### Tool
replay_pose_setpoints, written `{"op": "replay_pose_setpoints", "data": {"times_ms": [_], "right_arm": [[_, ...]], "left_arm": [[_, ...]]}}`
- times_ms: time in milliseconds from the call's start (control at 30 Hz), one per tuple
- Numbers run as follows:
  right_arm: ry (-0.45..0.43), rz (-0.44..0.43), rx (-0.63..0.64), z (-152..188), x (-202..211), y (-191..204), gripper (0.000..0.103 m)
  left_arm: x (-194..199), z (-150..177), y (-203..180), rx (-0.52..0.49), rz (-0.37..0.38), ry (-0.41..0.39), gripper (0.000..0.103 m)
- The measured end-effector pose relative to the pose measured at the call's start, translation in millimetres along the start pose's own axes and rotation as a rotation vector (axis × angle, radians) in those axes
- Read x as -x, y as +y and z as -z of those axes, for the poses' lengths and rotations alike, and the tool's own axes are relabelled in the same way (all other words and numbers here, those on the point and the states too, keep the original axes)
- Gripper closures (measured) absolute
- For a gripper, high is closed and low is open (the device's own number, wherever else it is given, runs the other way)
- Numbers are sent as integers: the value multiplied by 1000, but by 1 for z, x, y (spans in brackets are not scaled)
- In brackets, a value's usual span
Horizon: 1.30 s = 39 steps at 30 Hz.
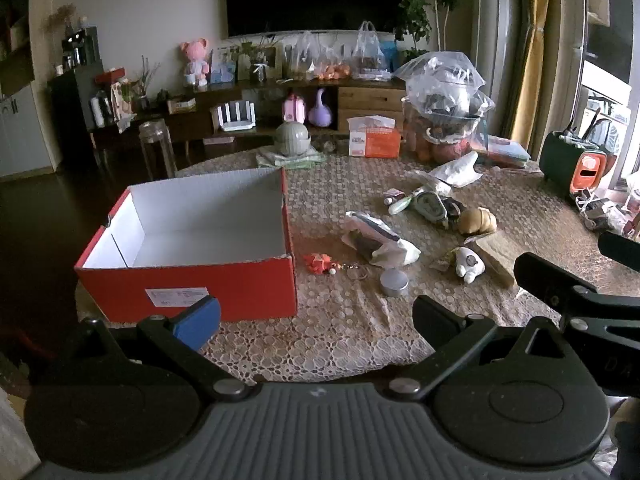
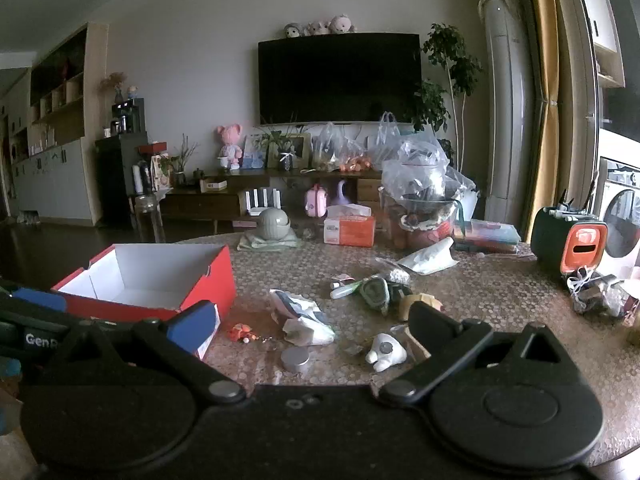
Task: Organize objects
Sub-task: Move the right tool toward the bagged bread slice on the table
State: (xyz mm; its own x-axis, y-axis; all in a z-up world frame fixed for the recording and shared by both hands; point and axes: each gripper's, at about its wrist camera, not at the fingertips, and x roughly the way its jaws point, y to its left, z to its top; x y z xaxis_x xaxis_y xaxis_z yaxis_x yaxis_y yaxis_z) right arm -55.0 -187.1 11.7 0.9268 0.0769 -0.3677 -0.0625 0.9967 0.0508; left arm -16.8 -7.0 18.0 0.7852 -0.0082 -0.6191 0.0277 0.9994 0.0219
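Note:
An empty red box (image 1: 192,280) with a white inside stands on the left of the lace-covered table (image 1: 320,344); it also shows in the right wrist view (image 2: 160,280). Loose items lie to its right: an orange keychain (image 1: 320,263), a round metal tin (image 1: 394,282), a crumpled packet (image 1: 380,238), a white toy figure (image 1: 469,264) and a brown toy (image 1: 477,221). My left gripper (image 1: 316,316) is open and empty above the near table edge. My right gripper (image 2: 312,322) is open and empty, just above the tin (image 2: 295,359) and white figure (image 2: 386,351).
At the back of the table are a tissue box (image 1: 374,138), a grey-green pot (image 1: 293,139), bagged bowls (image 1: 446,96) and a green-and-orange case (image 1: 576,166). A TV cabinet with clutter stands beyond. The right gripper's arm (image 1: 580,292) shows at the right of the left wrist view.

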Motion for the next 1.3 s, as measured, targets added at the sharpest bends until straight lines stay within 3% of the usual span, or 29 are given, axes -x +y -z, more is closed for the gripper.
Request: {"op": "replay_pose_setpoints", "data": {"times_ms": [800, 967, 1133, 1300], "right_arm": [[19, -14, -13, 6, -20, -14, 0], [30, -15, -11, 8, -26, -17, 0], [71, -6, -8, 11, -41, -22, 0], [127, 8, -19, 12, -59, -35, 0]], "left_arm": [[-25, -1, -6, -18, 10, 54, 0], [-37, -1, -3, -1, 43, 92, 0], [-59, -3, -7, -16, 74, 152, 1], [-77, -10, -25, -90, 69, 120, 1]]}}
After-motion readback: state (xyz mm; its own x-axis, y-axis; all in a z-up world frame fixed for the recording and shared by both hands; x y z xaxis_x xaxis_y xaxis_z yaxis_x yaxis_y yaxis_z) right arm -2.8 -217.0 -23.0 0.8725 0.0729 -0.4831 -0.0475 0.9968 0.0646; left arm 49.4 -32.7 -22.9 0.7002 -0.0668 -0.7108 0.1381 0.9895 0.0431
